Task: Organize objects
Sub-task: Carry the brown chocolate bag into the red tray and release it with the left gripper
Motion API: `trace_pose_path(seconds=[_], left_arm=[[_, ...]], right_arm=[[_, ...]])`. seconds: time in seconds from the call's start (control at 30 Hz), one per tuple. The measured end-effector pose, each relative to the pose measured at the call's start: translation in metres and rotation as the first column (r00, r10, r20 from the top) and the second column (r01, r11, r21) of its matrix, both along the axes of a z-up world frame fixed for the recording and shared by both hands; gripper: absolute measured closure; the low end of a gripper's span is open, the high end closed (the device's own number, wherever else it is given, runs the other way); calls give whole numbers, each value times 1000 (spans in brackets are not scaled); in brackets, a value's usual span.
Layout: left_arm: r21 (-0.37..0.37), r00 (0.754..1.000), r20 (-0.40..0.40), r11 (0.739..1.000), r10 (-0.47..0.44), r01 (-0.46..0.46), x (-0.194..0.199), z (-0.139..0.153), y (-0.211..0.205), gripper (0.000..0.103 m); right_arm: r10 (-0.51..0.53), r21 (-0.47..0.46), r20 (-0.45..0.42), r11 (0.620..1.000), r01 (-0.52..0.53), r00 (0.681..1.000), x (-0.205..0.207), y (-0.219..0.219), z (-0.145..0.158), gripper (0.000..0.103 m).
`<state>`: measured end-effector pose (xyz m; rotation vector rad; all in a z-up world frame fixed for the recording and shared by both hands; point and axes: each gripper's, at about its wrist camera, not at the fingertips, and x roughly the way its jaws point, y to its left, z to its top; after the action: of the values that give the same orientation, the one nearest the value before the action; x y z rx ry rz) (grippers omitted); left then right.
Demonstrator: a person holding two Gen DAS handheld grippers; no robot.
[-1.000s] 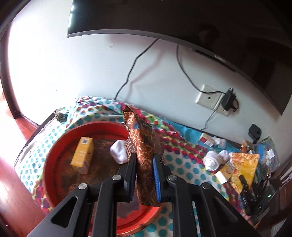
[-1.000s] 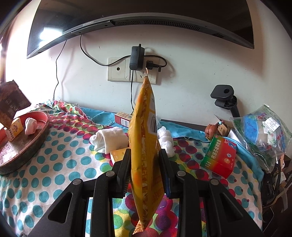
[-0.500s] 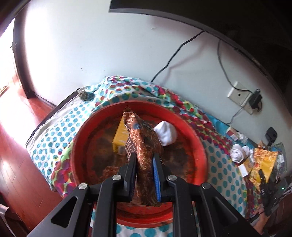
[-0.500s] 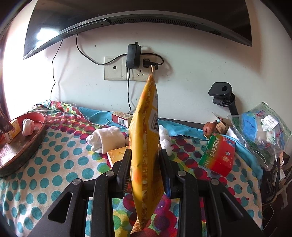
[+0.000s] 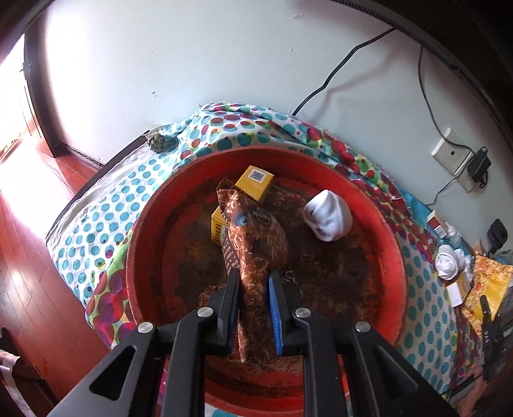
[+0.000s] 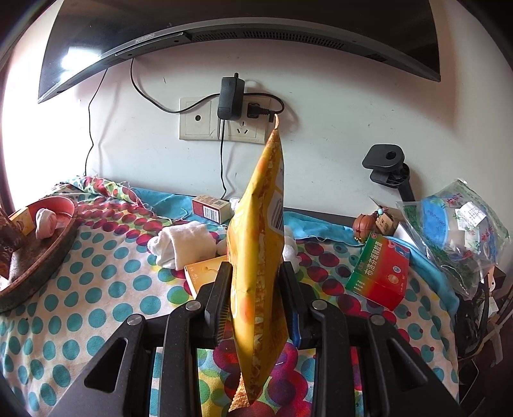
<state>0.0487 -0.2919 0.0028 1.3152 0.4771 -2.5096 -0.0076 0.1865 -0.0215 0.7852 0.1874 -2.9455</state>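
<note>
Brown packet (image 5: 253,253) pinched in left hand-held gripper (image 5: 253,288); above red tray (image 5: 389,247)

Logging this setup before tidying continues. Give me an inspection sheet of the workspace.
Surface: polka-dot cloth over a table.
Job's things: round red tray holding yellow carton and rolled white sock; brown snack packet; yellow snack bag.
Clutter: red-green box, plastic bag, white cloth roll.
Grippers: left hand-held gripper shut on the packet; right hand-held gripper shut on the bag.
Cables: black adapter in wall socket.
Surroundings: wall-mounted screen.
</note>
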Motion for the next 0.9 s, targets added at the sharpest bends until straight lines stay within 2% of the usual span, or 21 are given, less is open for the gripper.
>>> trace_pose_path(seconds=[0.2,0.33,0.5,0.6,0.73,0.9], left_arm=[[-60,1000,18,998,12,-11,-3,-2,2,80],[-169,999,34,986,5,1,-4,1,10,62],[-173,998,56,984,38,-28,-2,-4,2,62],[-150,997,39,987,71,-64,6,-6,-6,62],[-158,996,34,984,87,-81,16,-10,-5,62],[-182,995,-21,979,94,-97,34,-3,14,61]], right_arm=[[-3,1,2,1000,3,1000,0,-1,0,75],[5,11,3,1000,-5,1000,1,-4,0,73],[1,10,3,1000,-1,1000,0,-4,0,73],[6,19,7,1000,-6,1000,-1,-5,0,73],[13,39,6,999,-13,1000,-1,-8,-1,73],[11,50,2,999,-11,1000,-1,-9,-1,73]])
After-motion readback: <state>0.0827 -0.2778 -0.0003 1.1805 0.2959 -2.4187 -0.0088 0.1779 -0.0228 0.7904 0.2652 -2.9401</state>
